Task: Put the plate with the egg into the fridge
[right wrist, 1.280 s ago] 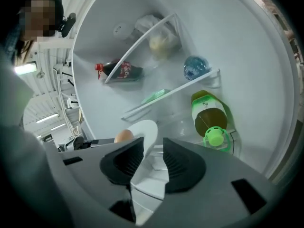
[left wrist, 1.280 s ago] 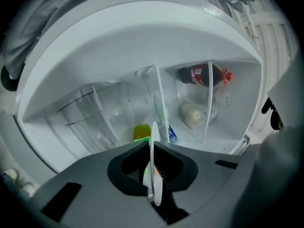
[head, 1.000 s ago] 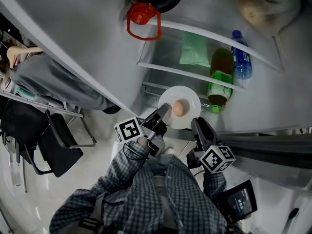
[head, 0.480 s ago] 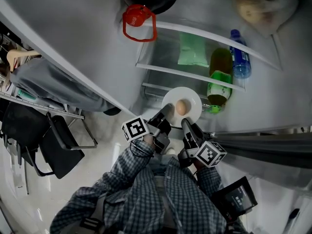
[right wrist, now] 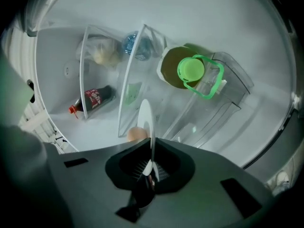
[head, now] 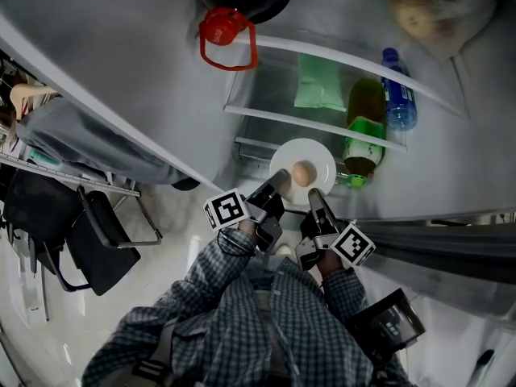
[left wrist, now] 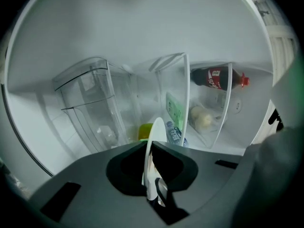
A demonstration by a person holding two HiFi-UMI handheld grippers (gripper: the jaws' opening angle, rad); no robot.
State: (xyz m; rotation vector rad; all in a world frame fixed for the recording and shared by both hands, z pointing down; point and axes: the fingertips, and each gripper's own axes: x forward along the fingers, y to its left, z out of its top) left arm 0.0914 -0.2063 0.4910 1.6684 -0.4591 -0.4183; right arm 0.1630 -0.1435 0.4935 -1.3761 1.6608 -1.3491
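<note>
A white plate (head: 322, 161) with a brown egg (head: 303, 173) on it hangs in front of the open fridge, just below the door shelves. My left gripper (head: 276, 186) is shut on the plate's near-left rim; in the left gripper view the plate (left wrist: 155, 139) stands edge-on between the left gripper's (left wrist: 151, 175) jaws. My right gripper (head: 316, 201) has just been closing, and its jaws now pinch the near-right rim. In the right gripper view the plate (right wrist: 145, 120) runs edge-on into the right gripper (right wrist: 151, 167), with the egg (right wrist: 137, 134) peeking out beside it.
The fridge door shelves (head: 314, 123) hold a green-capped bottle (head: 363, 139), a blue bottle (head: 399, 103) and a green packet (head: 317, 83). A red-capped dark jug (head: 226, 29) sits higher up, and a bag of food (head: 431, 6) at top right. A black chair (head: 89, 232) stands left.
The right gripper rolled, swung left to the plate's near rim and shut on it. The plate and both grippers shifted slightly toward the fridge shelves.
</note>
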